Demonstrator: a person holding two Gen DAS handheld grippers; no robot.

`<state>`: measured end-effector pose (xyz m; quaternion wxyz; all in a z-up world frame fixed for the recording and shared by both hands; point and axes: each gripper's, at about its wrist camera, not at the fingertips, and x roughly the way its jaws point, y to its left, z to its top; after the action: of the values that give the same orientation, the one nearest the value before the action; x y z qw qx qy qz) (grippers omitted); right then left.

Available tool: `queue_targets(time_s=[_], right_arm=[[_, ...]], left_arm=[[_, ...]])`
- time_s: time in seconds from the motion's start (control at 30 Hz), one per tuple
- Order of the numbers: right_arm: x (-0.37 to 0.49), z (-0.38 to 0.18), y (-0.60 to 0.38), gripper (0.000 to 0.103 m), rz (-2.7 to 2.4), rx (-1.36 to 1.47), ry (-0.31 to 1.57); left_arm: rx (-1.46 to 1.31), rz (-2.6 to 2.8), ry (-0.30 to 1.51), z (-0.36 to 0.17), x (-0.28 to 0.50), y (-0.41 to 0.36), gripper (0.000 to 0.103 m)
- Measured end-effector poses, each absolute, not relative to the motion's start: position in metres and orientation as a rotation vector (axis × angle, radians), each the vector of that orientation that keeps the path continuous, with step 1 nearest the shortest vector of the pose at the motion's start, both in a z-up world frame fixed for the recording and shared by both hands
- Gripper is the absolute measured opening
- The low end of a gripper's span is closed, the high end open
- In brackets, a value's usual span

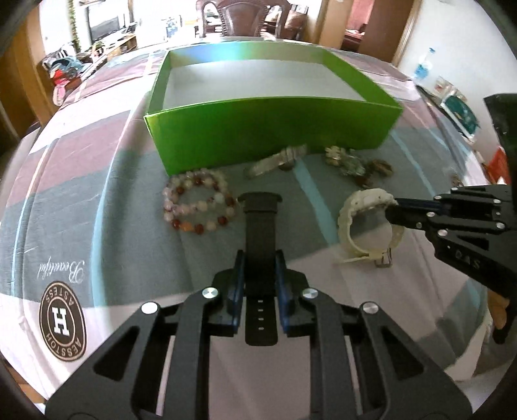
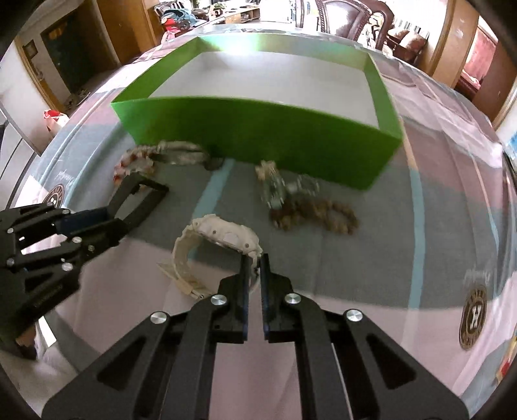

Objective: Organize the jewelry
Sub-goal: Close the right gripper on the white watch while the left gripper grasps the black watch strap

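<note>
Patchwork cloth [image 1: 97, 181]; bead bracelet [image 1: 198, 202] beside black strap [image 1: 260, 232].

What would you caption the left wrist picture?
Left gripper clamps a black watch strap while the right gripper grips a cream plastic watch before an open green cardboard box.

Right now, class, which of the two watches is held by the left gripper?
The black watch, its strap clamped in the left gripper. The white watch is the other, pinched by the right gripper.

A striped cloth [image 1: 97, 181] with a round logo [image 1: 62, 321] covers the table; carved chairs [image 1: 239, 16] stand beyond.
</note>
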<state>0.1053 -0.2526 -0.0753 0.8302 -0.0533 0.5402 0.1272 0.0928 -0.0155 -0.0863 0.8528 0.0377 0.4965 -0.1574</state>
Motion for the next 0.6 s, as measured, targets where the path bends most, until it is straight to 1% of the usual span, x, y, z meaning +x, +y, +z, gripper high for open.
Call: queue_targets(time_s=[0.03, 0.07, 0.1, 0.13, 0.2, 0.27, 0.3, 0.33, 0.4, 0.57, 0.6], right_arm=[[0.103, -0.074, -0.254, 0.013, 0.257, -0.113, 1.137], [0.104, -0.072, -0.257, 0.02, 0.24, -0.11, 1.126], [0.103, -0.07, -0.259, 0.034, 0.231, -0.104, 1.116], [0.102, -0.068, -0.26, 0.042, 0.22, -0.096, 1.099], [0.105, -0.066, -0.263, 0.044, 0.208, -0.094, 1.089], [0.103, -0.063, -0.264, 0.047, 0.206, -0.082, 1.071], [0.104, -0.062, -0.266, 0.054, 0.211, -0.075, 1.067], [0.103, -0.062, -0.265, 0.064, 0.218, -0.062, 1.062], [0.105, -0.063, -0.261, 0.07, 0.236, -0.049, 1.058], [0.111, -0.08, -0.234, 0.07, 0.284, -0.086, 1.09], [0.112, -0.083, -0.231, 0.07, 0.284, -0.087, 1.093]], left_arm=[[0.083, -0.328, 1.04, -0.084, 0.089, -0.014, 0.024], [0.085, -0.32, 1.034, -0.082, 0.087, -0.014, 0.039], [0.087, -0.308, 1.025, -0.08, 0.086, -0.012, 0.048], [0.09, -0.291, 1.017, -0.079, 0.085, -0.012, 0.06], [0.095, -0.27, 1.017, -0.079, 0.087, -0.012, 0.062], [0.093, -0.269, 1.027, -0.081, 0.09, -0.012, 0.069], [0.094, -0.268, 1.032, -0.083, 0.092, -0.012, 0.071], [0.097, -0.27, 1.039, -0.085, 0.094, -0.014, 0.072], [0.102, -0.272, 1.056, -0.089, 0.098, -0.016, 0.072], [0.124, -0.262, 1.086, -0.1, 0.102, -0.02, 0.072], [0.129, -0.255, 1.088, -0.1, 0.102, -0.02, 0.07]])
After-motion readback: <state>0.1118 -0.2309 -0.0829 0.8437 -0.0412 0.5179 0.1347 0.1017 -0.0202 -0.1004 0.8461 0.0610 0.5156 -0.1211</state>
